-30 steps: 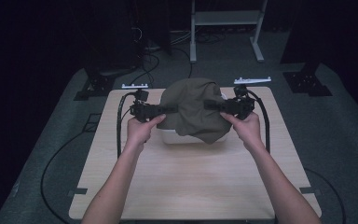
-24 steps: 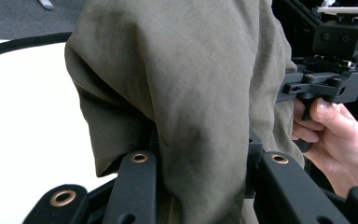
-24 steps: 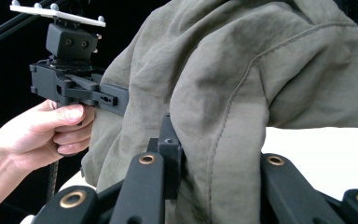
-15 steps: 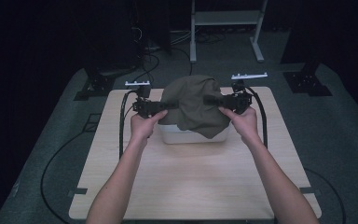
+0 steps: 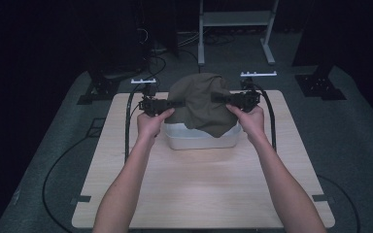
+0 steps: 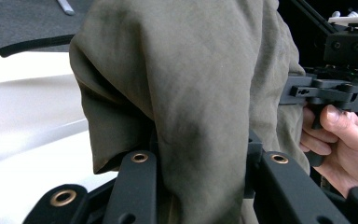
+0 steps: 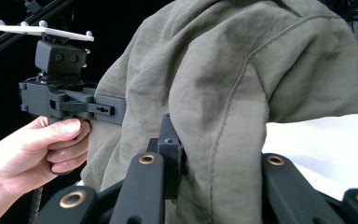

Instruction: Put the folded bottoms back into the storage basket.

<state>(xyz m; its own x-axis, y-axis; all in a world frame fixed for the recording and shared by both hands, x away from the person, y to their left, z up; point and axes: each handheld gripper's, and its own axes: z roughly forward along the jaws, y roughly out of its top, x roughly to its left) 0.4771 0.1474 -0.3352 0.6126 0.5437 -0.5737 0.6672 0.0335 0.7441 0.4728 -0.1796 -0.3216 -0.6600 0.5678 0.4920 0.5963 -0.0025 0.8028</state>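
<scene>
Olive-green garment (image 5: 201, 103): held raised above a white tub (image 5: 199, 140) on the wooden table (image 5: 199, 194). Left gripper (image 5: 178, 104): jaws pinched on the garment's left side. Right gripper (image 5: 217, 97): jaws clamped on its right side.

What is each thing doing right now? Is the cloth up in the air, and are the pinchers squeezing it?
Olive cloth: lifted, bunched, hanging over the tub, pinched on both sides.
White tub: resting on the table, partly covered by the cloth.
Left gripper: shut on the cloth's left side.
Right gripper: shut on the cloth's right side.
Wooden table: flat, holding the tub.
</scene>
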